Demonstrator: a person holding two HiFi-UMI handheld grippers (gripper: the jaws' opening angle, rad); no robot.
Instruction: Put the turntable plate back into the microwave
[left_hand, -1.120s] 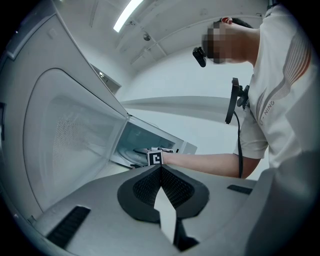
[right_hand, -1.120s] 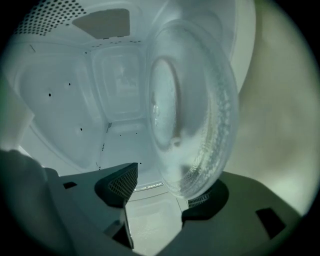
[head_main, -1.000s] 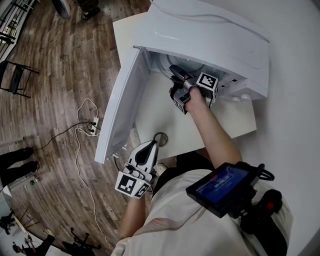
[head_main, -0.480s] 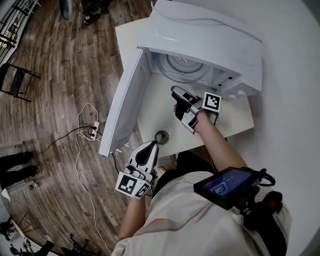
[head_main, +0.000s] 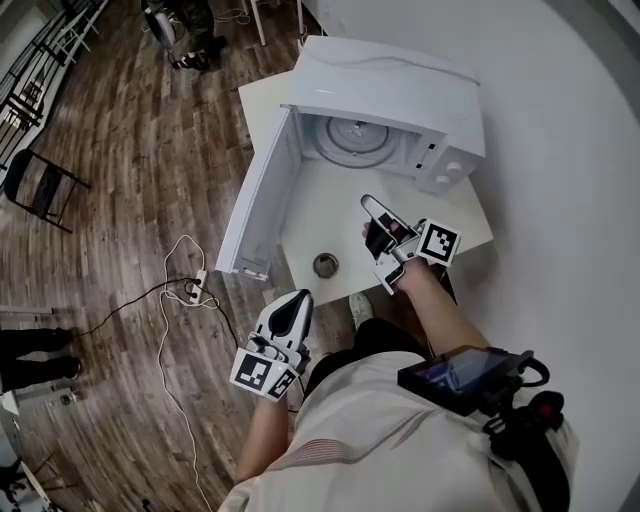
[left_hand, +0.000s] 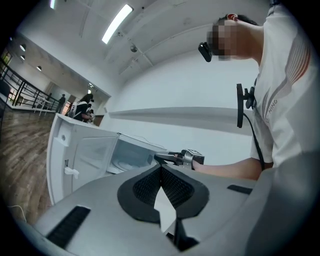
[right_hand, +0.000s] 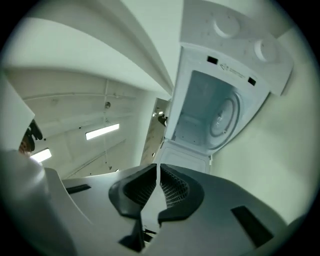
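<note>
The white microwave (head_main: 390, 85) stands on the white table (head_main: 310, 215) with its door (head_main: 262, 195) swung open to the left. The round glass turntable plate (head_main: 355, 140) lies flat inside the cavity; in the right gripper view the plate (right_hand: 227, 117) shows there too. My right gripper (head_main: 368, 204) hovers over the table in front of the cavity, apart from the plate. Its jaws are closing, nearly together, with nothing between them (right_hand: 157, 167). My left gripper (head_main: 303, 297) hangs past the table's near edge, shut and empty (left_hand: 161, 167).
A small round dark object (head_main: 325, 265) sits on the table near its front edge. The open door juts out over the floor on the left. A power strip with cables (head_main: 195, 283) lies on the wooden floor, and a black chair (head_main: 35, 185) stands further left.
My right gripper has drawn back out of the microwave's mouth toward the person, rolled, and brought its jaws together. The plate stays in the cavity. The left gripper shifted slightly.
</note>
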